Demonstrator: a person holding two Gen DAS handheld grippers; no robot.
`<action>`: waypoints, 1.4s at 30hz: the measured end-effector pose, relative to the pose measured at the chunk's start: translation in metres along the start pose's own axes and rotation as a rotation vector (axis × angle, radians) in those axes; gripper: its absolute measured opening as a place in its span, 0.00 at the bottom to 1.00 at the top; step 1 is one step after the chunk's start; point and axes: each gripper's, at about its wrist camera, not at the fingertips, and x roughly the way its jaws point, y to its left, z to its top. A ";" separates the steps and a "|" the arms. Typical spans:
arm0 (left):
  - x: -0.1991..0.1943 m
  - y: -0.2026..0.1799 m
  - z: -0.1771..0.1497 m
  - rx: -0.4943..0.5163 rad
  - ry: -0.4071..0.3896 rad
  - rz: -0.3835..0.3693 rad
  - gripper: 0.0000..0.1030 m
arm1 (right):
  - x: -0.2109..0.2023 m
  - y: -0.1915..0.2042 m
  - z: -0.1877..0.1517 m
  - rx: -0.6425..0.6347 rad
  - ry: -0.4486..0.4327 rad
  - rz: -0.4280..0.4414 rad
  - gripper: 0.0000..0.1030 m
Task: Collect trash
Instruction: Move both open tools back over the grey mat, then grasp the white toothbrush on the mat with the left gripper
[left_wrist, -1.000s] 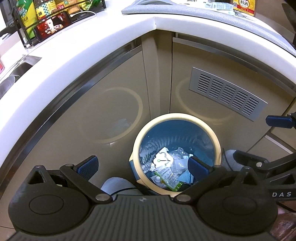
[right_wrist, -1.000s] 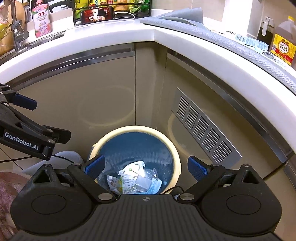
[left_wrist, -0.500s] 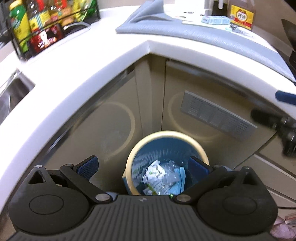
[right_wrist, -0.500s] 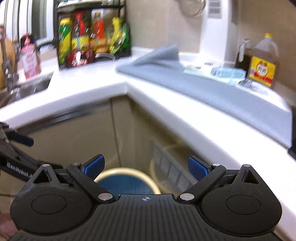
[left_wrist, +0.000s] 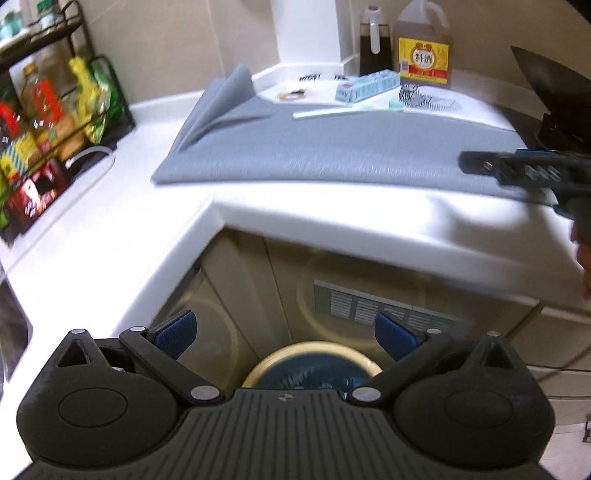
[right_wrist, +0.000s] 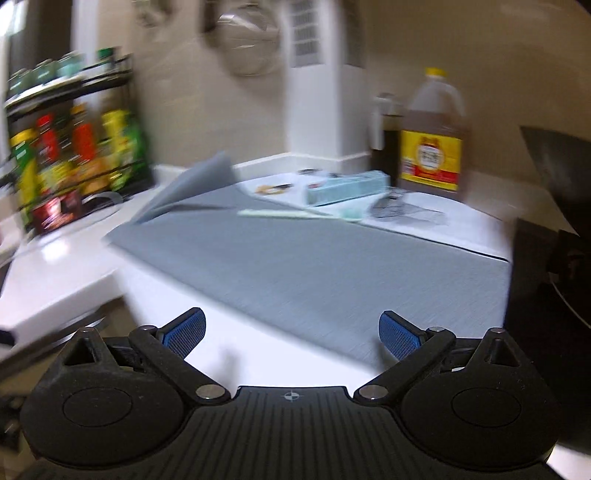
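Okay, left wrist view: the left gripper (left_wrist: 283, 334) is hanging with its blue-padded jaws spread wide and nothing between them, pointing down at the corner cabinet. The trash bin (left_wrist: 314, 363), cream rim and blue liner, is sitting on the floor just under the gripper, mostly hidden by the gripper body, so its contents are not showing. Above it, the white countertop (left_wrist: 122, 236) is carrying a grey mat (left_wrist: 332, 147). A light blue box (left_wrist: 365, 86), a thin pale strip (left_wrist: 321, 112) and a cooking wine jug (left_wrist: 423, 55) are sitting at the back. The right gripper (left_wrist: 517, 168) is showing at the right edge over the mat, blurred, opening unclear here.

Right wrist view, blurry: the right gripper (right_wrist: 291, 334) is hovering over the counter edge, jaws wide, empty. The grey mat (right_wrist: 332, 266), light blue box (right_wrist: 347, 190) and jug (right_wrist: 432, 147) are lying ahead.
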 end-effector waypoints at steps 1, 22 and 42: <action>0.001 -0.001 0.005 0.001 -0.003 0.001 1.00 | 0.009 -0.007 0.005 0.031 0.007 -0.015 0.97; 0.083 -0.011 0.146 0.163 -0.166 -0.044 1.00 | 0.156 -0.067 0.057 0.255 0.024 -0.110 1.00; 0.247 -0.066 0.267 0.339 -0.068 -0.255 0.93 | 0.156 -0.071 0.058 0.265 0.018 -0.091 1.00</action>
